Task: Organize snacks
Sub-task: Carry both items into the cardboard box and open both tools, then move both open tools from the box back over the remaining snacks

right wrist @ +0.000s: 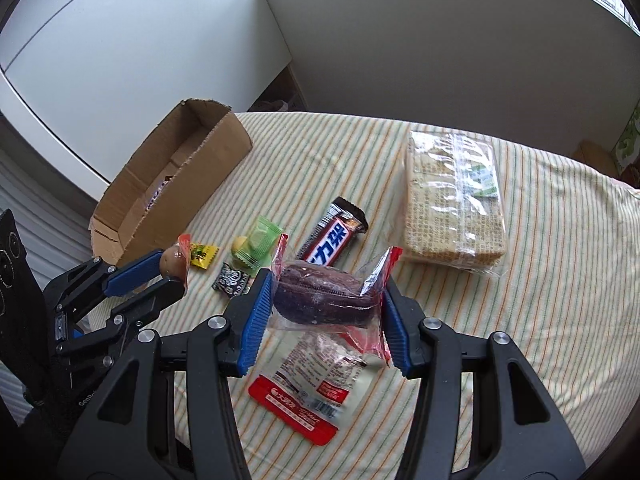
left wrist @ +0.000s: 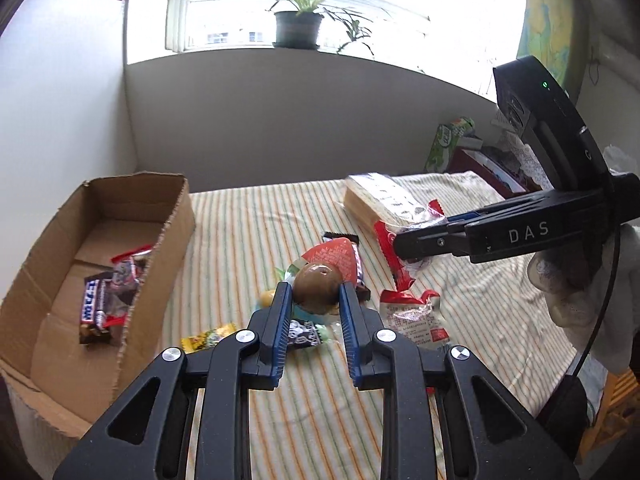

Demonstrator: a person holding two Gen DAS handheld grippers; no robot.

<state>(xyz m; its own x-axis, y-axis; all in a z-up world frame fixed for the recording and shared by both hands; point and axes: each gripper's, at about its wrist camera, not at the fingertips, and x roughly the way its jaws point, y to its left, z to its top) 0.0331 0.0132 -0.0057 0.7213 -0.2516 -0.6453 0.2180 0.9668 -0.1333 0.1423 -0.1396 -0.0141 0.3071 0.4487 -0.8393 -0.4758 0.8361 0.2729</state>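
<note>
Holding snacks aloft: left gripper [left wrist: 316,300] pinches a wrapped egg [left wrist: 318,286], right gripper [right wrist: 326,300] a purple packet [right wrist: 320,296]; next, probably the cardboard box [left wrist: 176,224] at left.

Readable lettering on the tool and wrappers

White letters "DAS" stand on the black arm of the right tongs [left wrist: 416,245]; the chocolate bar [right wrist: 333,237] carries white Chinese characters "力架" on blue; the red-edged packet [right wrist: 310,392] bears print too small to read.

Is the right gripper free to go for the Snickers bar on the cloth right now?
Probably not yet: the right gripper is shut on a red-edged snack pouch. The Snickers bar lies uncovered just beyond it, so the path looks clear once the pouch is dropped.
</note>
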